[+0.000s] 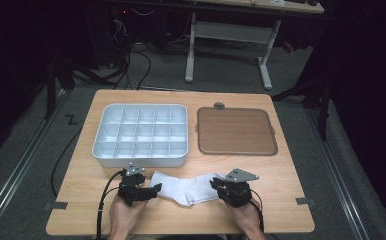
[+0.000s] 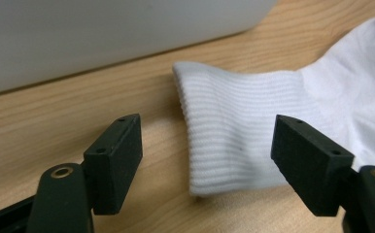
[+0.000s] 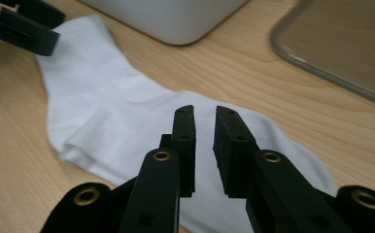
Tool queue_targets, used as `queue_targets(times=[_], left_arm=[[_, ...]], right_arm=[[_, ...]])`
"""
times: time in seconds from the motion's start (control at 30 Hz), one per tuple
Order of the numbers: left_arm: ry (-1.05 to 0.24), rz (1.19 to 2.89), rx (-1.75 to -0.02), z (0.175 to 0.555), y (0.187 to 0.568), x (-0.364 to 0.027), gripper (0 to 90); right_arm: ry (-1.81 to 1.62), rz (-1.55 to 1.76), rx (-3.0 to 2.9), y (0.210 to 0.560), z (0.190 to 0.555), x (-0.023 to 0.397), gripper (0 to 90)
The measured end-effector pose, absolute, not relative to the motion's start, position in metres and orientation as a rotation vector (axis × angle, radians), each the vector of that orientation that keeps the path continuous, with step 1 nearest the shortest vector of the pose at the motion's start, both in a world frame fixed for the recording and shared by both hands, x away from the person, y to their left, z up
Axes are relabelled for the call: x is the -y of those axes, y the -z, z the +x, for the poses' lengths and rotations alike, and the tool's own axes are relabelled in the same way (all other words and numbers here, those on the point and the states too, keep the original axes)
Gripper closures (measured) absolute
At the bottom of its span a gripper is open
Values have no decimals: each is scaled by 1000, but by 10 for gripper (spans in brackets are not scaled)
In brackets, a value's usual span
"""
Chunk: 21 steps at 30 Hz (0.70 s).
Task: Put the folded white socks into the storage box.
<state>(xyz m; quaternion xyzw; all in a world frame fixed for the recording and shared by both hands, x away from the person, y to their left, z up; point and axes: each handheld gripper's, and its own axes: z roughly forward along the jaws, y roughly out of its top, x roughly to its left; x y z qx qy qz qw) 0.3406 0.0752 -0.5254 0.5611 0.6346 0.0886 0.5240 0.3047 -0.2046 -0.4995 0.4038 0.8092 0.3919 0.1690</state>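
Note:
A white sock [image 1: 186, 189] lies flat on the wooden table near its front edge, between my two grippers. My left gripper [image 1: 148, 190] rests at the sock's left end with its jaws wide apart. In the left gripper view the ribbed cuff [image 2: 234, 121] lies on the wood between the fingertips of that gripper [image 2: 206, 122], untouched by either pad. My right gripper [image 1: 217, 186] is at the sock's right end. In the right gripper view it [image 3: 204, 112] hovers over the sock [image 3: 108, 111] with only a narrow gap between the jaws and nothing in it.
A light grey tray with several compartments [image 1: 141, 161] stands just behind the sock, close to the left gripper [image 2: 78, 34]. A brown flat board with a pale rim [image 1: 236, 131] lies to the tray's right. Bare wood runs along the table's front edge [image 1: 181, 225].

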Motion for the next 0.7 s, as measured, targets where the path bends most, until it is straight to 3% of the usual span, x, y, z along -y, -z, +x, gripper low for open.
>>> queue_targets(times=[0.23,0.33,0.43,0.7], left_arm=[[-215,1355,-1538,337,527,-71,329],[-258,1387,-1504,332,529,-69,438],[-317,1429,-1472,328,532,-63,488],[-307,1472,-1472,330,529,-58,609]], right_arm=[[-1135,1077,-2387,510,304,172,797],[-1133,1055,-2405,514,303,165,772],[-1052,1031,-2448,523,302,159,762],[-1050,1007,-2433,530,298,158,751]])
